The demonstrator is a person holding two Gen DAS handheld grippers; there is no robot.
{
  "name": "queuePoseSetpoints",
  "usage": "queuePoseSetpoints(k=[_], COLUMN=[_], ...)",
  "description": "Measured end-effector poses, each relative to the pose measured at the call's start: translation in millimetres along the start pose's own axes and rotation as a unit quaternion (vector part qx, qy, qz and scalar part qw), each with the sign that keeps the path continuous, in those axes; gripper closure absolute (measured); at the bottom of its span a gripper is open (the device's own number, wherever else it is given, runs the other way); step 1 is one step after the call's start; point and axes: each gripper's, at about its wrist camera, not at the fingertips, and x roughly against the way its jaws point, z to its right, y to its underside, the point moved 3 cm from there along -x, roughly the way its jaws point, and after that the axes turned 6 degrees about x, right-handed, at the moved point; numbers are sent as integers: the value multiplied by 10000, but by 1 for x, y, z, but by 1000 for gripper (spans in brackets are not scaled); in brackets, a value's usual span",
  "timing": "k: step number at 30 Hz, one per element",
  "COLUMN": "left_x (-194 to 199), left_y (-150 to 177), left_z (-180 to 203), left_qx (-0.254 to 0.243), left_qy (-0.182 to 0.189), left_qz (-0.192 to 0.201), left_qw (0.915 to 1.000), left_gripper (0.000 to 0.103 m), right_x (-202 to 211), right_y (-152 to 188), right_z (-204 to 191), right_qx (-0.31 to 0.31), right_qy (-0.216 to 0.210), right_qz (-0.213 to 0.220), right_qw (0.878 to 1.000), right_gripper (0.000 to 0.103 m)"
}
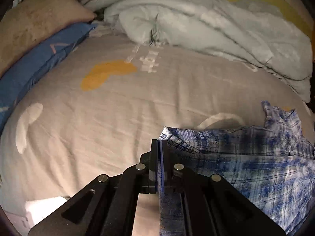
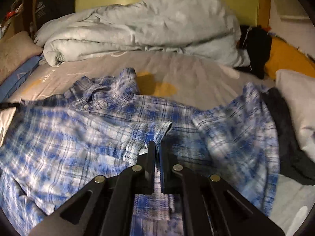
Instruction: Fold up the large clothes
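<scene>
Blue-and-white plaid shirt [image 2: 82, 129] lay spread on the grey bedsheet [image 1: 118, 102], collar toward the far left, mostly near-right of the bed. Far left: tan pillow [image 1: 39, 25] over a blue pillow [image 1: 37, 63]. Left gripper [image 1: 159, 147] was clamped on a shirt edge, cloth running back between its jaws. Right gripper [image 2: 157, 149] pinched a shirt fold, jaws narrow. Pale duvet [image 2: 147, 25] was heaped at the far side; white pillow [image 2: 295, 102] far right.

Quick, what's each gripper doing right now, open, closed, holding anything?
Left gripper: closed on an edge of the blue plaid shirt.
Right gripper: closed on a fold of the same shirt.
</scene>
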Motion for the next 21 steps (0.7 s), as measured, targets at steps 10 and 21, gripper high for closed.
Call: queuePoseSetpoints(k=[10,21], left_x=[73,202], left_y=[30,113], left_z=[4,33], left_qx=[-311,-596], left_qy=[284,958], left_qz=[430,1610], left_qw=[9982,9805], left_gripper=[49,1], right_x=[59,160], right_y=[16,61], right_z=[28,59], right_qx=[-342,-881], right_qy=[-63,-532], right_qz=[662,1423], right_qw=[9972,9845], right_gripper=[57,51])
